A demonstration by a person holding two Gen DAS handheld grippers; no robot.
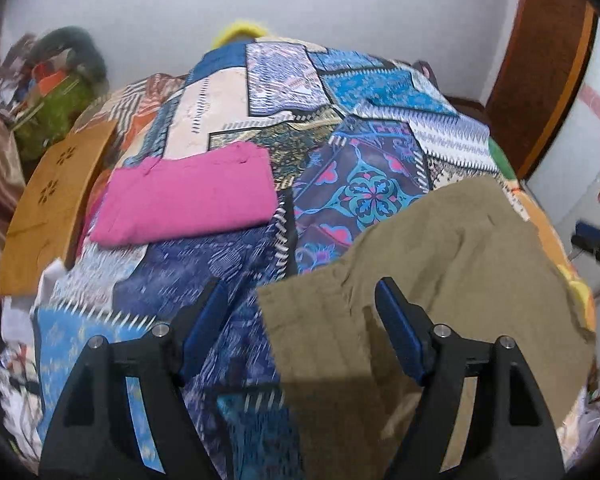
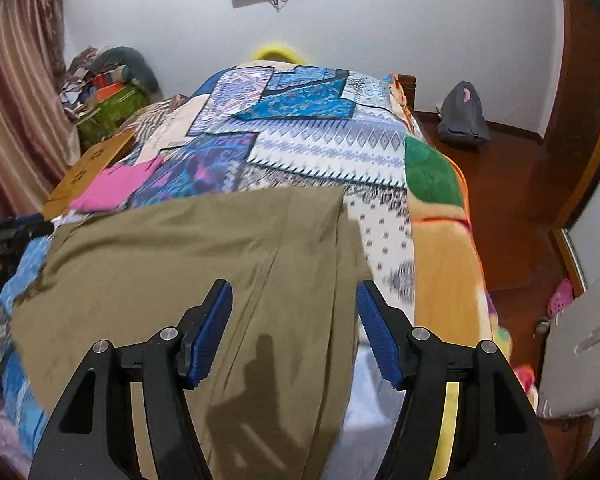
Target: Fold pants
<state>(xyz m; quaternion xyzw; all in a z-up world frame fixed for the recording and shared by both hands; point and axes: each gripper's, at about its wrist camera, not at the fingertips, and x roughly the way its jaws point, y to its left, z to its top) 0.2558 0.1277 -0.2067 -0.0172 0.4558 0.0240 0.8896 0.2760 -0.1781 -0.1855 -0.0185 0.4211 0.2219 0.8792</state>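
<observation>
- Pants (image 2: pixel 188 256) lie spread on the bed (image 2: pixel 324 148), partly folded by my guess.
- Left claw (image 1: pixel 300 320) and right claw (image 2: pixel 294 320) hang released above them, grasping nothing.
- Next: grip an edge for another fold.

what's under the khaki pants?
The khaki pants lie on the patchwork bedspread, whose blue and white patches show around their edges. Whatever sits directly beneath the fabric is covered.
</observation>
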